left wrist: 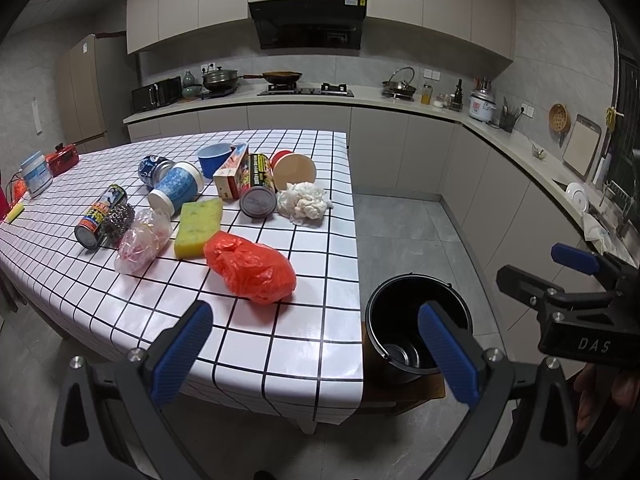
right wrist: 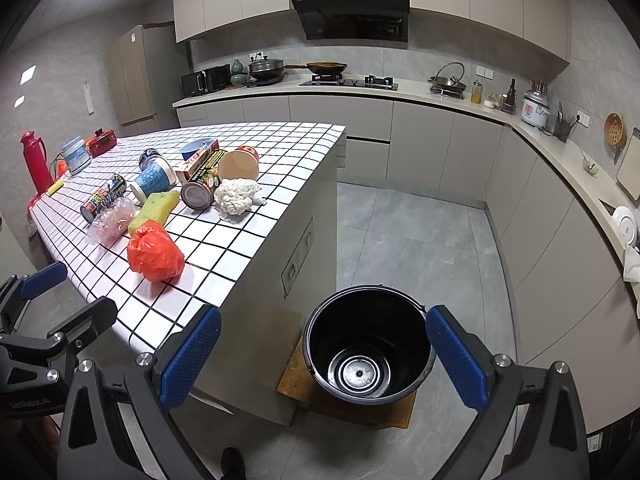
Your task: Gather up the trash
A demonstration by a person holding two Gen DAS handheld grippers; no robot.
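Trash lies on the checked table point(left wrist: 280, 340): a red plastic bag point(left wrist: 250, 268) nearest me, a yellow-green sponge point(left wrist: 199, 222), a clear crumpled bag point(left wrist: 144, 240), a white tissue wad point(left wrist: 303, 200), cans point(left wrist: 259, 188), paper cups point(left wrist: 176, 190) and a carton point(left wrist: 231, 170). An empty black bucket point(right wrist: 368, 344) stands on a low wooden stool beside the table. My left gripper point(left wrist: 316, 354) is open and empty, short of the red bag. My right gripper point(right wrist: 324, 358) is open and empty above the bucket; it also shows in the left wrist view point(left wrist: 568, 264).
A red thermos point(right wrist: 34, 162), a white tub point(right wrist: 76, 154) and a small red appliance point(right wrist: 102, 142) stand at the table's far left. Kitchen counters with cookware point(right wrist: 328, 70) run along the back and right walls. Grey tile floor point(right wrist: 400, 240) lies between table and counters.
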